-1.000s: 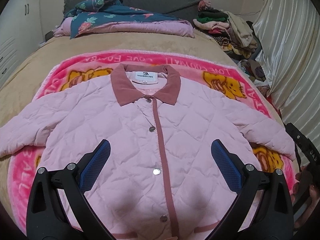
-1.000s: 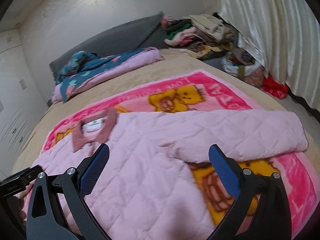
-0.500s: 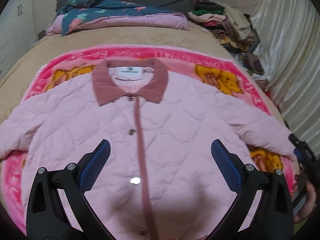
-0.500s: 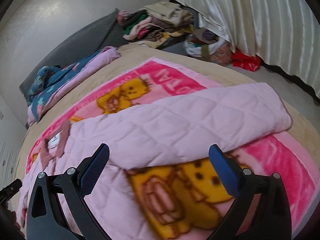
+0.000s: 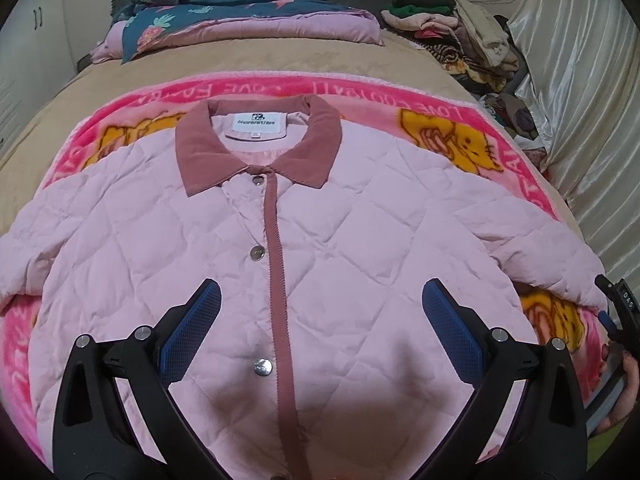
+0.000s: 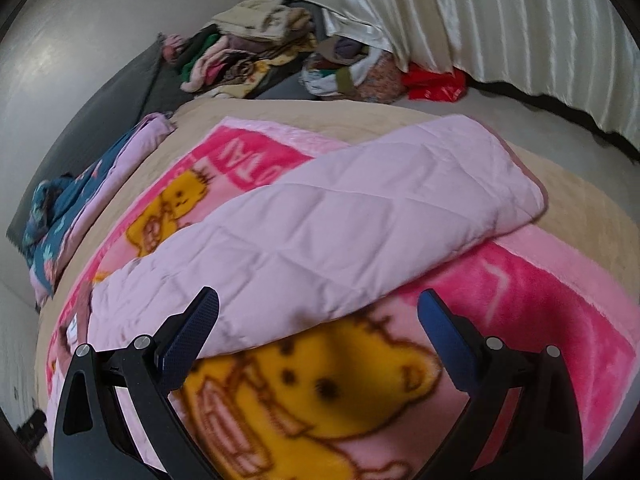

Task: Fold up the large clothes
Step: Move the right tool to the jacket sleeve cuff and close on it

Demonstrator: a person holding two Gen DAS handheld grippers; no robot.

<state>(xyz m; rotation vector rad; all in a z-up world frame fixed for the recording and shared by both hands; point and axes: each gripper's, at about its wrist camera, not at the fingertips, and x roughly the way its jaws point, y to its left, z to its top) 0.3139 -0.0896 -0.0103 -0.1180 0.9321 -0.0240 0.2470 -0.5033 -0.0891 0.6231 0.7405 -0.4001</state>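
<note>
1. The bed (image 5: 280, 66), covered in a tan spread, fills both views and carries everything else.
2. A pink fleece blanket (image 5: 132, 98) printed with yellow bears and lettering lies flat across the bed, under the jacket.
3. The pink quilted jacket (image 5: 360, 248) lies face up on the blanket, buttoned, with both sleeves spread out to the sides. In the right wrist view the jacket's sleeve (image 6: 360, 216) stretches over the blanket, and its cuff end reaches past the blanket's edge onto the tan spread.
4. Beyond the jacket's collar, at the head of the bed, lies a folded lilac and dark floral quilt (image 5: 240, 16).
5. Beyond the jacket's sleeve, at the far corner of the bed, sits a heap of mixed clothes (image 6: 248, 52); a pale pleated curtain (image 6: 500, 16) hangs behind it.
6. The left tongs (image 5: 320, 330) hover over the jacket's lower front, released, their blue pads spread wide on either side of the button strip and holding nothing.
7. The right tongs (image 6: 318, 338) hover over the blanket just below the jacket's sleeve, also released and empty; one pad sits at the sleeve's lower edge, but contact cannot be told.
8. The jacket's dusty-rose collar (image 5: 258, 148) lies open and flat, with a white label inside.
9. Silver snap buttons (image 5: 262, 367) run down the jacket beside the rose strip.
</note>
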